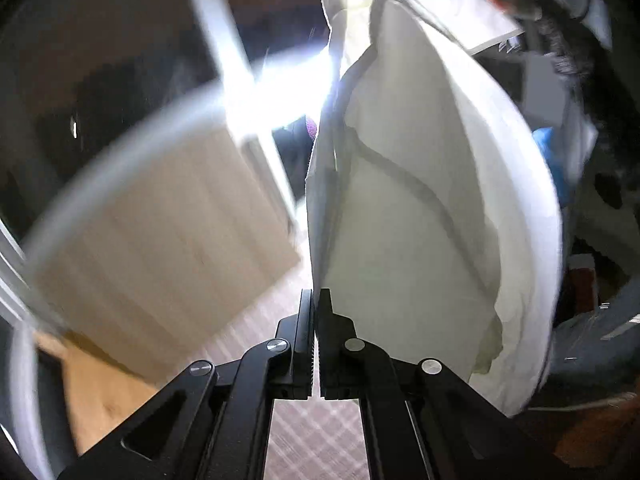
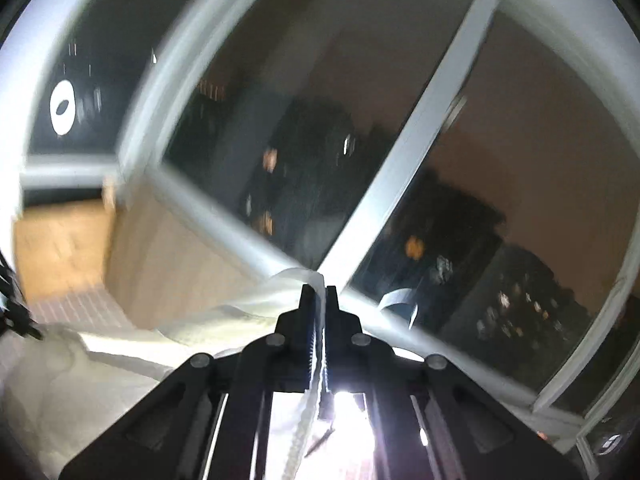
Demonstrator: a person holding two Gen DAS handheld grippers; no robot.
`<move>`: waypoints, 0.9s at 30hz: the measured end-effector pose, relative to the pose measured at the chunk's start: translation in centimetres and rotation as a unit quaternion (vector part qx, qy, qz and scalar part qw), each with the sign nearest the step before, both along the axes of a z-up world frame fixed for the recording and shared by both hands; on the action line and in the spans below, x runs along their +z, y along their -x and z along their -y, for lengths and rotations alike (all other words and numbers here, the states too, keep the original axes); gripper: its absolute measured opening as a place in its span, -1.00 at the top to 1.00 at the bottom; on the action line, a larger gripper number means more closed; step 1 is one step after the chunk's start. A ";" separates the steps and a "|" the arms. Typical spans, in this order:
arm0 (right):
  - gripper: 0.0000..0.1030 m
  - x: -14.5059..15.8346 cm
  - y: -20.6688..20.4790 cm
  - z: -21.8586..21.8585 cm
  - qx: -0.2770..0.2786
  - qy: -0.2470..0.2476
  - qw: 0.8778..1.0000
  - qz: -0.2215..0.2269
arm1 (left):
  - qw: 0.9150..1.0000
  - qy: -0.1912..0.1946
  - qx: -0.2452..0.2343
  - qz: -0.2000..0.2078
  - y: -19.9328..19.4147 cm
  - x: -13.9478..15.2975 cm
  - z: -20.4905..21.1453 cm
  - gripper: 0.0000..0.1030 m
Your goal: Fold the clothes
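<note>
The large white thin-fabric garment (image 1: pixel 420 200) stretches lengthwise up and away from the black two-finger left gripper (image 1: pixel 316 300), clamped on its edge. The black two-finger right gripper (image 2: pixel 318 292) pinches another edge; cloth trails left.

White garment (image 1: pixel 420 200) with a grey seam line, cream where lit from behind. Black grippers, left (image 1: pixel 316 300) and right (image 2: pixel 319 294), with silver rivets. Pale beige wall panel (image 1: pixel 160 232) with faint vertical stripes. White window frame (image 2: pixel 420 152) around dark glass flecked with orange lights. Light floor (image 1: pixel 312 432) with a criss-cross check. Tan wood (image 2: pixel 56 240) beside it. Blue patch (image 1: pixel 554 160) past the cloth.
</note>
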State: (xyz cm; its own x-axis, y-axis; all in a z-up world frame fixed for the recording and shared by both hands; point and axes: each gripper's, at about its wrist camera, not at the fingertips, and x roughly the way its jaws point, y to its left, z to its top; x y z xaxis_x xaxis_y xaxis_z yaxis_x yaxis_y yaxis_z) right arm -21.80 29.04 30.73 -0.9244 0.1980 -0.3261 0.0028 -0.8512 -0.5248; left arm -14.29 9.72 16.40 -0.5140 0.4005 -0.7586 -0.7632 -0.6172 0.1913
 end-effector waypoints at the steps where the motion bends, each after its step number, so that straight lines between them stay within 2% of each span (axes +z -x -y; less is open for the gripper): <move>1: 0.96 -3.1 2.7 0.0 -0.008 -0.007 1.000 0.026 | 1.000 0.016 0.007 0.015 1.8 -3.3 -0.8 0.99; 3: 0.96 -10.9 8.7 0.0 -0.025 -0.023 0.996 0.085 | 0.998 0.045 0.021 0.046 5.2 -9.7 -2.3 0.99; 6: 0.96 -19.6 14.4 -0.2 -0.038 -0.028 0.988 0.148 | 0.992 0.044 0.036 0.110 9.0 -17.2 -4.0 0.99; 9: 0.96 -25.3 17.3 -0.5 -0.049 -0.036 0.981 0.185 | 0.989 0.066 0.053 0.119 11.5 -21.9 -5.2 0.99; 11: 0.96 -28.2 19.0 -0.5 -0.057 -0.050 0.975 0.207 | 0.986 0.057 0.068 0.139 12.5 -23.5 -5.3 0.99; 13: 0.91 -29.8 20.4 -1.1 -0.059 -0.037 0.969 0.238 | 0.982 0.056 0.084 0.159 13.9 -25.0 -5.5 0.98; 15: 0.58 -30.9 21.5 -1.8 -0.060 -0.019 0.962 0.265 | 0.980 0.056 0.088 0.168 14.2 -25.9 -5.6 0.98; 18: 0.27 -30.8 21.3 -3.0 -0.057 0.002 0.961 0.270 | 0.980 0.048 0.084 0.172 13.9 -25.6 -5.7 0.90; 21: 0.18 -29.2 19.7 -4.8 -0.054 0.037 0.963 0.262 | 0.979 0.035 0.092 0.177 14.4 -25.0 -5.1 0.85; 22: 0.17 -28.4 19.2 -5.6 -0.056 0.055 0.962 0.261 | 0.979 0.032 0.096 0.178 14.6 -24.8 -4.9 0.78; 27: 0.15 -25.8 14.0 -8.2 -0.068 0.110 0.960 0.249 | 0.980 0.031 0.110 0.161 14.0 -23.4 -3.7 0.76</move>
State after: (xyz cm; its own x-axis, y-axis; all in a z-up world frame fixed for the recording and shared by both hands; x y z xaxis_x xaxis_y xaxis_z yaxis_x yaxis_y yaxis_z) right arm -35.76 37.25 4.93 -0.6138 0.1811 -0.7684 0.0877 -0.9517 -0.2943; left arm -28.25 13.40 -7.04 -0.3118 0.2554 -0.9152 -0.6405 -0.7679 0.0039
